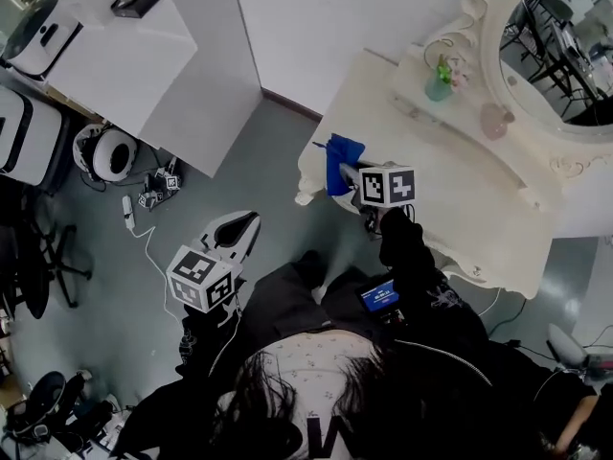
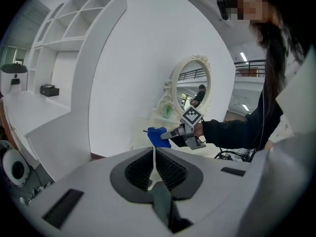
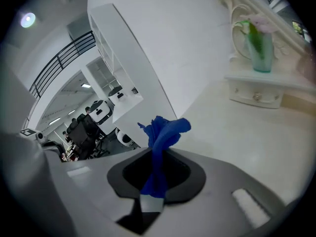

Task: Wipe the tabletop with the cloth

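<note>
Floor grey, smooth; loose cables at left. Wall plain white. White shelf unit, open cubbies, above white counter. Cream dressing table against wall at right; oval mirror in carved frame behind it. Black chair far left. Black railing high up, round ceiling light lit

Bright, even indoor light; gripper views bend strongly, dark at the corners.
</note>
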A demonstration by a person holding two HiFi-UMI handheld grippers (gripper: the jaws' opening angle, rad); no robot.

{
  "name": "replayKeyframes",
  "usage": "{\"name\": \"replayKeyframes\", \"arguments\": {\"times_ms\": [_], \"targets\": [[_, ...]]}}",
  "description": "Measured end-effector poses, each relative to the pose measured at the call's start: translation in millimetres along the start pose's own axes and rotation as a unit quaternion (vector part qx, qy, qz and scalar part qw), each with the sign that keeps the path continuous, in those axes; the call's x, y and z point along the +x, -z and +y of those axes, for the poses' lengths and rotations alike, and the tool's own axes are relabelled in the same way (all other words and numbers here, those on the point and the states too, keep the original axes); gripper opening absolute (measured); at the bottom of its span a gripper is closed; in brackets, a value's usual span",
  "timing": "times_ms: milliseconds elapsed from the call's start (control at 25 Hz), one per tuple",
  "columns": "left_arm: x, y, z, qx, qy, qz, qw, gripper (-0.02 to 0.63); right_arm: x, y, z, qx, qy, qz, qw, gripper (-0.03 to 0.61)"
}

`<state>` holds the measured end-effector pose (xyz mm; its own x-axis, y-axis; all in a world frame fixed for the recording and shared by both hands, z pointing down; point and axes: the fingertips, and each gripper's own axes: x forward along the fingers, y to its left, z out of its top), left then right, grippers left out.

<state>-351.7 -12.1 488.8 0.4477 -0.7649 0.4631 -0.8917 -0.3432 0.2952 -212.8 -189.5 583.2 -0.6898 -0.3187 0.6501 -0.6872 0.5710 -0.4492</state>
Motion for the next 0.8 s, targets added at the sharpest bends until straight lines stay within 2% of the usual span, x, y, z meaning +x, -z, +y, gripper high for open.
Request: {"name": "replayKeyframes", "arguments": {"times_ms": [120,280,560,800], "targets": [[-15.3,6.1,17.2,-0.012,-0.019,-0.003,0.9997,0.002,28.6,1.9,25.7,-0.008,-0.01,0.014,1.0,0.06],[-24.0,11.4,24.1,-0.022,-0.022,-0.004,0.9995,0.002,51.2,11.0,34.4,-0.014,-0.002,0.037,0.999,0.06],[-10.8,10.0,22.3,-0.013,0.006,0.004,0.9999,0.002,50.9,30.2,12.3,-0.015,0.033,0.064,0.997,0.06],[16.0,-0.2,8.4,0.011,0.046,0.015,0.9988,0.002,27.5,50.3,-21.1,0.007,0.057,0.068,0.996,0.06]]}}
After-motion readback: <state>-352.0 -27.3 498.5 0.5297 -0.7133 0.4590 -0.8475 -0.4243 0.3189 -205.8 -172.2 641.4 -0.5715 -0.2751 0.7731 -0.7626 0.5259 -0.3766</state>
